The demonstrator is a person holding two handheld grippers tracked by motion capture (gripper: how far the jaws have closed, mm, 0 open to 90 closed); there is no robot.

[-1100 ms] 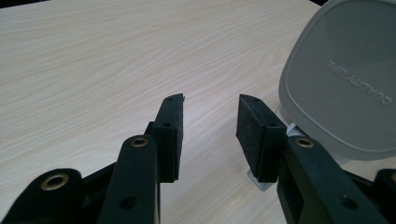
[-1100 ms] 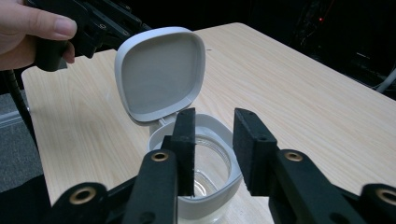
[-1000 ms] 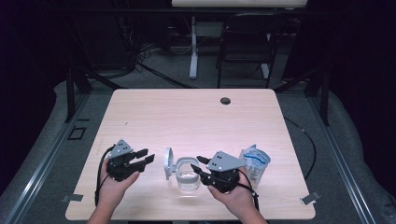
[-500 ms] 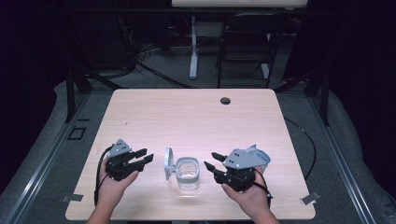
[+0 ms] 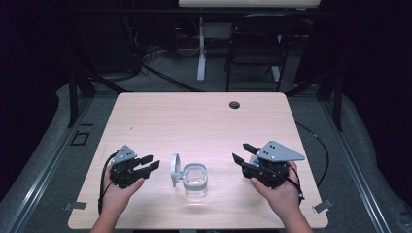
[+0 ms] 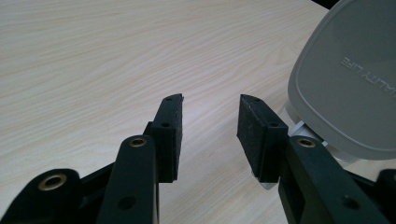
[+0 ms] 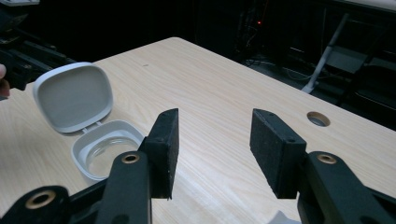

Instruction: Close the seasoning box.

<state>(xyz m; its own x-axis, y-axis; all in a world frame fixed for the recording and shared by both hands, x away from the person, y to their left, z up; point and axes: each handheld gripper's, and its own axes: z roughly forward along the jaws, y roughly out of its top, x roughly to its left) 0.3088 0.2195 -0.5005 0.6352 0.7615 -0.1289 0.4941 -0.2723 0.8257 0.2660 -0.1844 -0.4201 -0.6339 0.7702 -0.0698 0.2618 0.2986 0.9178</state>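
lab-type recording room: my pale wood surface [image 5: 194, 121], black curtained walls, grey floor, dark folding chair [image 5: 255, 48], loose floor cables [image 5: 160, 73].

Clear container [image 5: 195, 180], grey hinged lid [image 5: 175, 170] open upright, table's near-centre.

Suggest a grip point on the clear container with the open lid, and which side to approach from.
Probably the right wall of the clear container, taken by the right gripper coming from the right. The grey lid stands upright on the left side, blocking that approach, while the right rim is bare and open.
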